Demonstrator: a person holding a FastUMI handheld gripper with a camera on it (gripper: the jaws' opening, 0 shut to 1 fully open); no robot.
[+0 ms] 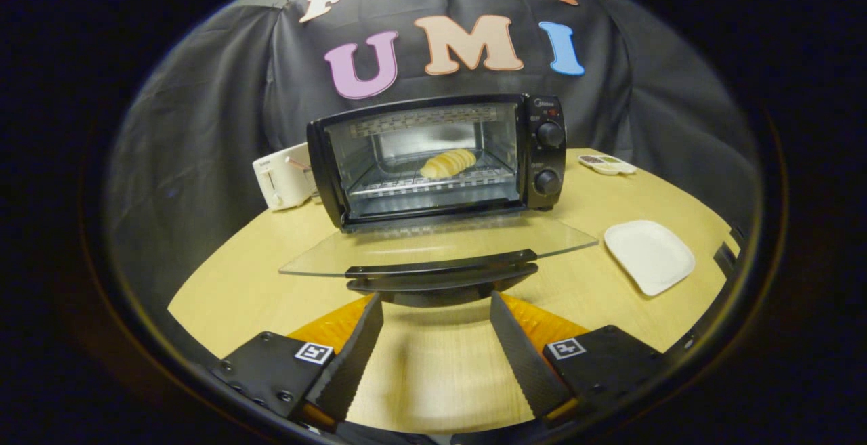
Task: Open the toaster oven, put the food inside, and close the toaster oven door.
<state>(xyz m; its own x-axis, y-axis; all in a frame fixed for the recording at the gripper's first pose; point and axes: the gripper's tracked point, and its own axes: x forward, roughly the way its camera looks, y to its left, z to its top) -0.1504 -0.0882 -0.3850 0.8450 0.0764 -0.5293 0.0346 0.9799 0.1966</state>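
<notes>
The toaster oven (440, 157) stands on the worktop (257, 276), its glass door (440, 245) folded down flat. The food (448, 162) lies on the inner rack. The gripper (437, 303) is spread apart, empty, fingertips just short of the door handle (441, 267). A white plate (649, 256) sits beside.

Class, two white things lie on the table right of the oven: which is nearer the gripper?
The plain square plate; the small compartment dish lies farther back. Open gripper holds nothing.

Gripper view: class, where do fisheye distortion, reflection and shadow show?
Gripper view: the table edge bows into a curve; the open glass door reflects the oven's rack; a soft shadow lies under the door handle, just ahead of the open gripper.
</notes>
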